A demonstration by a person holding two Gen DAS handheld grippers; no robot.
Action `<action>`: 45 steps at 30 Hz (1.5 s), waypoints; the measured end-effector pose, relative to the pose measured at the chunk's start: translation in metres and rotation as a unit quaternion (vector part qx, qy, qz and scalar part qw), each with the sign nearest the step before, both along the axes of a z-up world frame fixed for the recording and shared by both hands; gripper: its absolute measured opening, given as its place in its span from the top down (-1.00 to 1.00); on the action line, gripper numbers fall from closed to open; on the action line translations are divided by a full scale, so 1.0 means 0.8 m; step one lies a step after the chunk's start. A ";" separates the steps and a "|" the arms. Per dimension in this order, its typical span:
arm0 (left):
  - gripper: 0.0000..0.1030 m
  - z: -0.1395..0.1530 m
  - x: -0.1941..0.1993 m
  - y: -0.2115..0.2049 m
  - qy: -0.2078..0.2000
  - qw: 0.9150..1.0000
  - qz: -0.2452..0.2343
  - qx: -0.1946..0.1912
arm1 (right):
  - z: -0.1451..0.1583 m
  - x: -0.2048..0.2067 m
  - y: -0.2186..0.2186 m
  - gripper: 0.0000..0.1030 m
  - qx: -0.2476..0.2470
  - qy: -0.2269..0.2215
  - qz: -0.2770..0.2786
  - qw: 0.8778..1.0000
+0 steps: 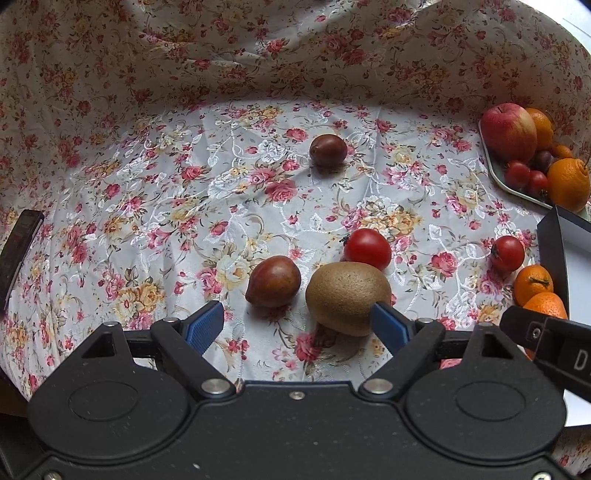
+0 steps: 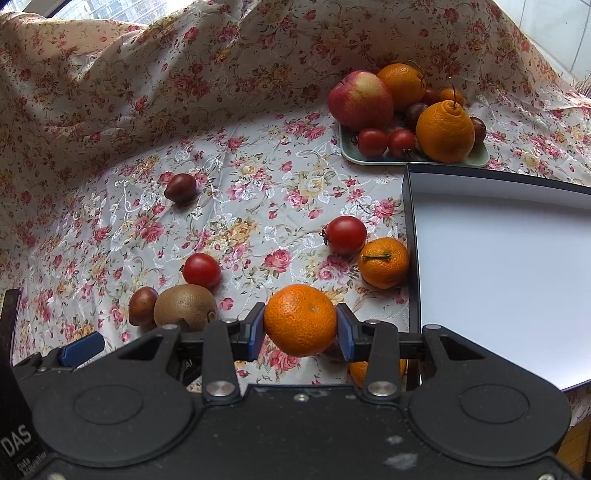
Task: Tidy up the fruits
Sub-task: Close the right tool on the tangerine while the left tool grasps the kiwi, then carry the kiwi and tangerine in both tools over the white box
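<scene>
On floral cloth (image 2: pixel 258 206): loose fruit, tray (image 2: pixel 476 158), box (image 2: pixel 498 277).

Soft daylight from the window (image 2: pixel 99 11) up top, pretty even. Glossy sheen on the tablecloth (image 1: pixel 229 177), faint shadows under the fruit, heavy fisheye bending at edges, mostly sharp.

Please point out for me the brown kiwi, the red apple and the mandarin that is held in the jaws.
Brown fuzzy kiwi (image 1: pixel 347 297): left wrist view, middle of its skin.
Large red apple (image 2: pixel 359 100): right wrist view, its front side.
Small orange mandarin (image 2: pixel 300 319): right wrist view, centre of its peel.
</scene>
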State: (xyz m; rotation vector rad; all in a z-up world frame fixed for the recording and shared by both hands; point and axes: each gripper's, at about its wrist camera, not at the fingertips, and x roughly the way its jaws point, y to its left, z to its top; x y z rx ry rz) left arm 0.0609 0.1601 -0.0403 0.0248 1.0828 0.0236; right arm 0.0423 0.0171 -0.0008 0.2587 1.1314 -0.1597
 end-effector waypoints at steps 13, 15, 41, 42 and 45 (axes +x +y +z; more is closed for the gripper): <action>-0.70 -0.020 0.019 -0.032 0.016 1.000 -0.010 0.022 | 0.019 -0.013 -0.027 0.19 0.007 -0.033 -0.021 0.999; -0.67 -0.028 0.022 -0.033 0.030 0.999 -0.008 0.027 | 0.022 -0.016 -0.029 0.19 0.006 -0.040 -0.017 0.999; -0.17 0.030 0.006 -0.075 0.025 0.999 -0.030 -0.010 | 0.042 -0.067 -0.135 0.18 0.029 -0.060 -0.113 0.991; -0.17 0.036 0.003 -0.082 0.020 0.999 -0.042 -0.009 | 0.042 -0.068 -0.137 0.18 0.029 -0.061 -0.115 0.991; -0.17 0.050 -0.010 -0.108 0.008 0.996 -0.085 -0.009 | 0.045 -0.073 -0.145 0.18 0.026 -0.064 -0.120 0.990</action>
